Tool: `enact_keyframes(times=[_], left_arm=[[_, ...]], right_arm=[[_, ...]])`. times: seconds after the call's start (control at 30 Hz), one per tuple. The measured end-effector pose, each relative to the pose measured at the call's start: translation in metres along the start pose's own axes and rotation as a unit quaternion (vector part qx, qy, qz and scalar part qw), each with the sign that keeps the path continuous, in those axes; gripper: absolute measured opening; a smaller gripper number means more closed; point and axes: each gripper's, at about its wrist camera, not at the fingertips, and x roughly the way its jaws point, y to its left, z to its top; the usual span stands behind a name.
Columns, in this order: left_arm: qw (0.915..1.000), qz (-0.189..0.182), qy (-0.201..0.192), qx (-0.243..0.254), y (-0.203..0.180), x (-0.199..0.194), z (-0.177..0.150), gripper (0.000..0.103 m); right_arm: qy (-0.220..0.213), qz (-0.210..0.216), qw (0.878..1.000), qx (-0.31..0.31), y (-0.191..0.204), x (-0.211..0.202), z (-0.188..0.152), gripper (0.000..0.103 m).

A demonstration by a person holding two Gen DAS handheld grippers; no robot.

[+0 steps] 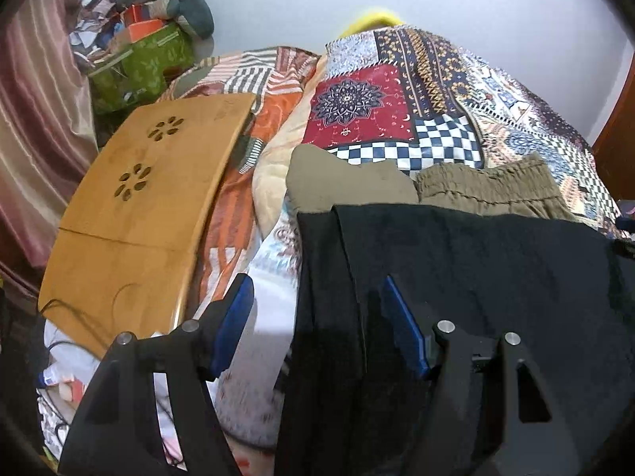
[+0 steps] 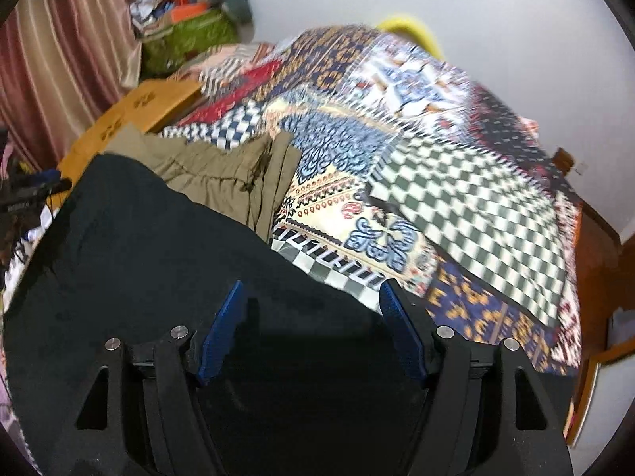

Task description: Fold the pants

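Black pants [image 1: 476, 277] lay nearest, spread over the patchwork bedspread [image 1: 397, 91], with both the left gripper [image 1: 317, 329] and the right gripper [image 2: 309, 329] hovering above them, jaws apart and gripping nothing. Beyond sat folded olive pants [image 1: 488, 190], a wooden lap tray [image 1: 139, 206] on the bed's left side, striped curtains [image 1: 35, 119], a pale wall [image 1: 476, 0].
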Motion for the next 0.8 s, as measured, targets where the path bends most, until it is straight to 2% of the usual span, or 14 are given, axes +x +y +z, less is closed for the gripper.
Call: enact_keyframes(times=[0.17,0.27,0.43,0.5,0.53,0.63,0.7,0.8], left_arm=[[0.9996,-0.010,0.018,-0.021,0.007,0.029,0.014,0.067],[0.9992,-0.016,0.018,-0.032,0.008,0.039,0.020,0.067],[0.9991,-0.017,0.023,-0.031,0.005,0.050,0.025,0.067],[0.9990,-0.020,0.027,-0.030,0.004,0.052,0.024,0.061],[0.9988,-0.027,0.028,-0.028,0.003,0.052,0.023,0.054],[0.9987,-0.038,0.026,-0.022,-0.002,0.049,0.022,0.037],[0.9992,-0.032,0.020,-0.012,-0.007,0.044,0.022,0.031],[0.9997,-0.019,0.013,-0.003,-0.012,0.038,0.021,0.022]], right_arm=[[0.038,0.000,0.999,-0.038,0.001,0.017,0.002,0.068],[0.048,-0.003,0.997,-0.059,-0.001,0.023,0.002,0.077],[0.084,0.028,0.994,-0.057,-0.005,0.040,-0.001,0.079],[0.089,0.042,0.994,-0.040,-0.010,0.041,-0.001,0.079],[0.091,0.050,0.994,-0.031,-0.011,0.042,-0.001,0.079],[0.092,0.063,0.993,-0.025,-0.012,0.039,-0.005,0.069],[0.093,0.068,0.993,-0.029,-0.008,0.036,-0.007,0.052],[0.086,0.060,0.994,-0.023,-0.001,0.033,-0.010,0.038]])
